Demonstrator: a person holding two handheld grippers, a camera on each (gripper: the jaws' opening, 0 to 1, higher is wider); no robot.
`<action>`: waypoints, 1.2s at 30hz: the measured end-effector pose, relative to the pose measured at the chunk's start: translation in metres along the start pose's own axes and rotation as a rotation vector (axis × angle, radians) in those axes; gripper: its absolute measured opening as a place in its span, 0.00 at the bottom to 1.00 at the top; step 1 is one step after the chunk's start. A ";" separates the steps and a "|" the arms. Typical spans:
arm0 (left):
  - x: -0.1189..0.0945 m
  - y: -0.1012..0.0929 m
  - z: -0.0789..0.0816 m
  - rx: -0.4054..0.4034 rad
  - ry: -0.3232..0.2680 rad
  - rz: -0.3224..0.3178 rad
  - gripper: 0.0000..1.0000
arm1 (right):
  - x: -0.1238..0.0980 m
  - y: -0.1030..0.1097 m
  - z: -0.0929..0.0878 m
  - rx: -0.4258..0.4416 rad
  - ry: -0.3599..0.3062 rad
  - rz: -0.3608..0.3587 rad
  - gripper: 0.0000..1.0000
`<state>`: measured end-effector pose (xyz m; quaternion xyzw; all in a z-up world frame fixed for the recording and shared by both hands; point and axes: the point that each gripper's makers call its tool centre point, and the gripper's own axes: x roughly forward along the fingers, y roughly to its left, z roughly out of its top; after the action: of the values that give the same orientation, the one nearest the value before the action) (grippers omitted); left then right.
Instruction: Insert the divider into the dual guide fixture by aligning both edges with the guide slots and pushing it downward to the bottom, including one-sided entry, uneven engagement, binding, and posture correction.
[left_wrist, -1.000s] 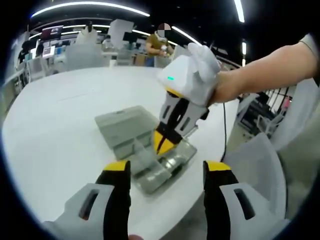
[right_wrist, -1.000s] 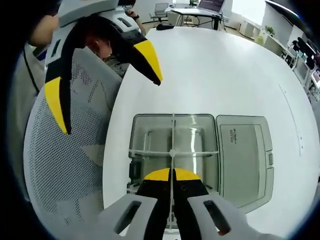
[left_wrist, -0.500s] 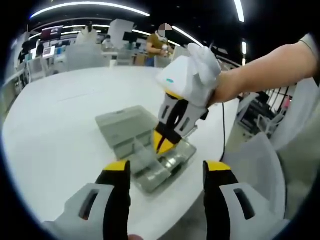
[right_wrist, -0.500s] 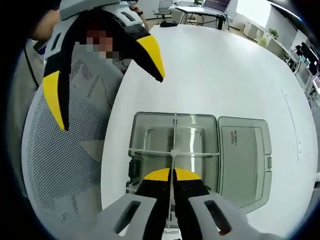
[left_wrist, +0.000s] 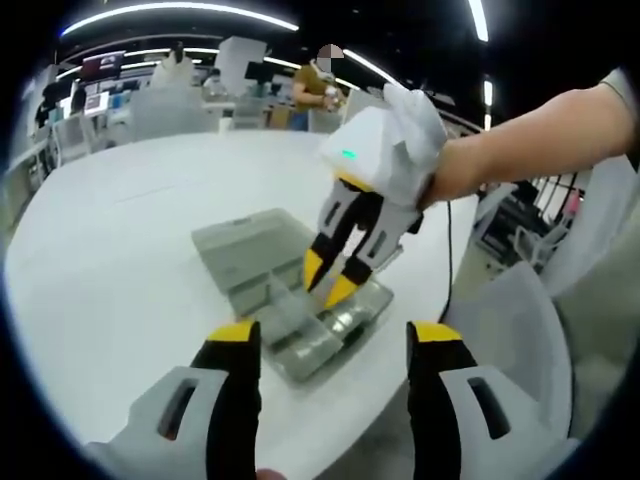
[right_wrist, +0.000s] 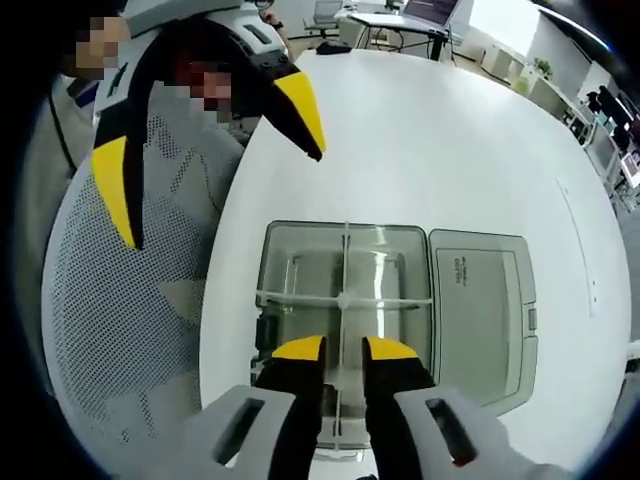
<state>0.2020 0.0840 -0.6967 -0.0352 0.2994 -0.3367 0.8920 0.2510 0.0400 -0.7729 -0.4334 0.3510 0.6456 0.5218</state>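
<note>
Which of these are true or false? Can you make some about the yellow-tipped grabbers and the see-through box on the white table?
1. The right gripper is open, its jaws either side of the thin clear divider. True.
2. The left gripper is squeezing the divider. False: it is open and holds nothing.
3. The clear plastic box sits on the round white table. True.
4. The box's flat grey lid is closed over the box. False: it lies open beside it.

Clear divider (right_wrist: 343, 300) upright in grey fixture (right_wrist: 300, 250), crossing another divider.
</note>
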 end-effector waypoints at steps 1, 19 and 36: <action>0.000 0.000 0.000 0.001 0.002 -0.001 0.57 | -0.001 0.000 0.000 -0.002 -0.002 -0.002 0.12; 0.006 -0.003 -0.012 0.015 0.040 -0.012 0.57 | -0.015 0.006 -0.014 0.108 -0.087 -0.042 0.23; 0.009 -0.002 -0.015 0.031 0.069 -0.012 0.58 | -0.032 0.013 -0.021 0.200 -0.174 -0.103 0.35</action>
<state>0.1979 0.0786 -0.7133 -0.0113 0.3245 -0.3477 0.8796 0.2449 0.0064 -0.7515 -0.3391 0.3444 0.6148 0.6232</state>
